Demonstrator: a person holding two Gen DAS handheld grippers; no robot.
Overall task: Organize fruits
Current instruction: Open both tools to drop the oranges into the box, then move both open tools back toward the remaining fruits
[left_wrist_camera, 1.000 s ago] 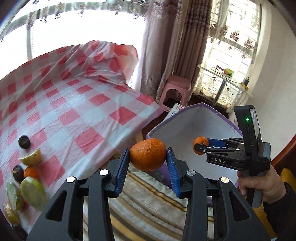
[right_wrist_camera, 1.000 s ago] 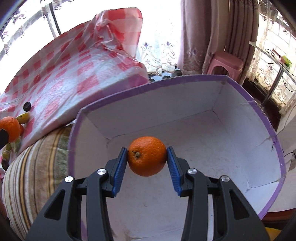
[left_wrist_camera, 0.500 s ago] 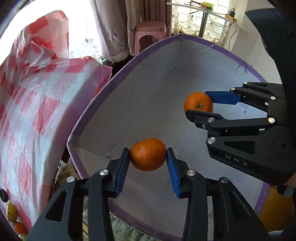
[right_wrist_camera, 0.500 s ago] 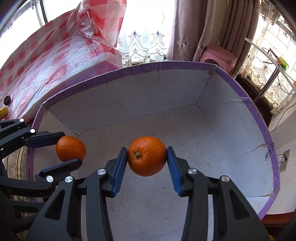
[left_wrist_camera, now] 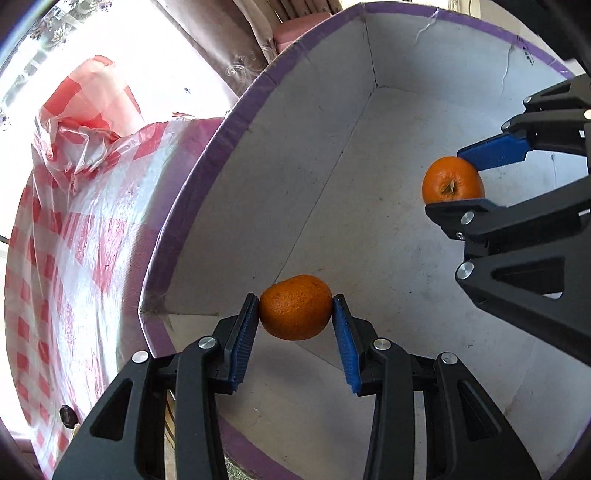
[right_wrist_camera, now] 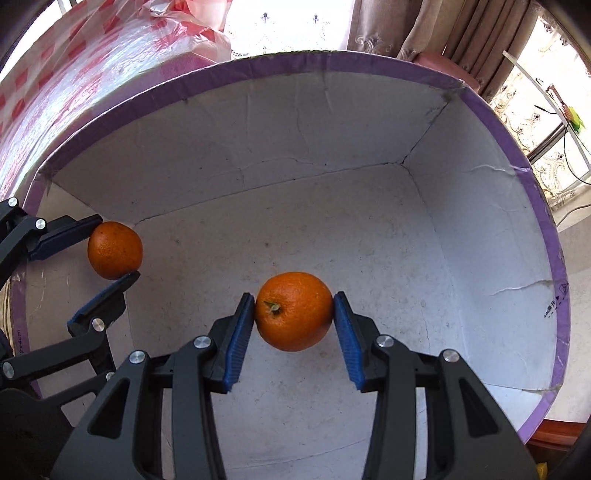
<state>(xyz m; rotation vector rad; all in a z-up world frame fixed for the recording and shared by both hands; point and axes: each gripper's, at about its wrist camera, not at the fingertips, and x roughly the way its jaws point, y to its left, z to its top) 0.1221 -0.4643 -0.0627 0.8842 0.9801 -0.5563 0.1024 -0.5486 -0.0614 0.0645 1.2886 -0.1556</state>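
Observation:
My left gripper (left_wrist_camera: pixel 295 308) is shut on an orange (left_wrist_camera: pixel 295 307) and holds it inside a white cardboard box with a purple rim (left_wrist_camera: pixel 207 155), above the box floor near its left corner. My right gripper (right_wrist_camera: pixel 294 312) is shut on a second orange (right_wrist_camera: pixel 294 311) with its stem facing the camera, also inside the box (right_wrist_camera: pixel 369 59) above the floor. In the left wrist view the right gripper (left_wrist_camera: pixel 465 177) with its orange (left_wrist_camera: pixel 453 180) is at the upper right. In the right wrist view the left gripper (right_wrist_camera: pixel 110 251) with its orange (right_wrist_camera: pixel 114 250) is at the left.
A table with a red-and-white checked plastic cloth (left_wrist_camera: pixel 74 221) stands left of the box. A small dark fruit (left_wrist_camera: pixel 68 413) lies on it at the lower left. Curtains (right_wrist_camera: pixel 424 26) and a pink stool (left_wrist_camera: pixel 299 22) are behind the box.
Both grippers have moved deeper into the box with their oranges. The left gripper swung from over the table edge to inside the box. The box walls fill both views now.

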